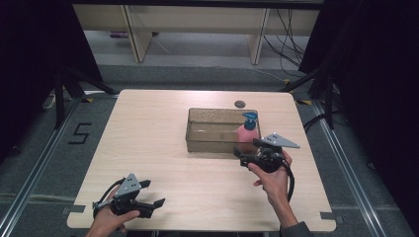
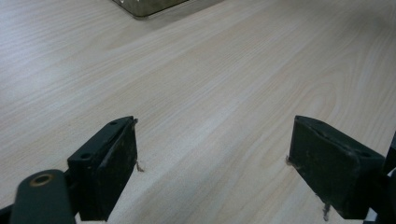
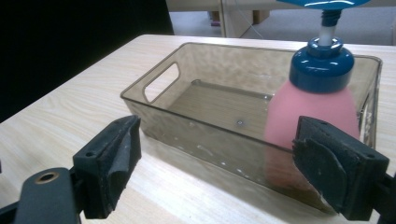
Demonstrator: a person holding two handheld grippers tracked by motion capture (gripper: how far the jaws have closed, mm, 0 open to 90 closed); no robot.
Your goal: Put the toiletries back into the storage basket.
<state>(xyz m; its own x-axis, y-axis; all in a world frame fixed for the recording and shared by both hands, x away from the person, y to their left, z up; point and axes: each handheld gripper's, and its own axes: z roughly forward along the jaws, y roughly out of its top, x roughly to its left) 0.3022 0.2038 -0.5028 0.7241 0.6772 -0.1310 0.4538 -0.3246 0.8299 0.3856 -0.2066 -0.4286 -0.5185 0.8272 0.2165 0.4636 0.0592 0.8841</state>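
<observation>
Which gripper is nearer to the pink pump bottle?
The right gripper, open just outside the bin wall beside the pink pump bottle. The left gripper is open, far off near the table's front edge.

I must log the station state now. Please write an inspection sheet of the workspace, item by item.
Surface: light wood table, bare apart from the items below.
Job's things: clear brownish bin; pink pump bottle with blue cap standing inside its right end.
Clutter: small dark round mark behind the bin.
Grippers: left gripper open at the near edge; right gripper open, just before the bin.
Cables: black cable loops from the right gripper; more on the floor behind.
Surroundings: black curtains, floor marking "5".
</observation>
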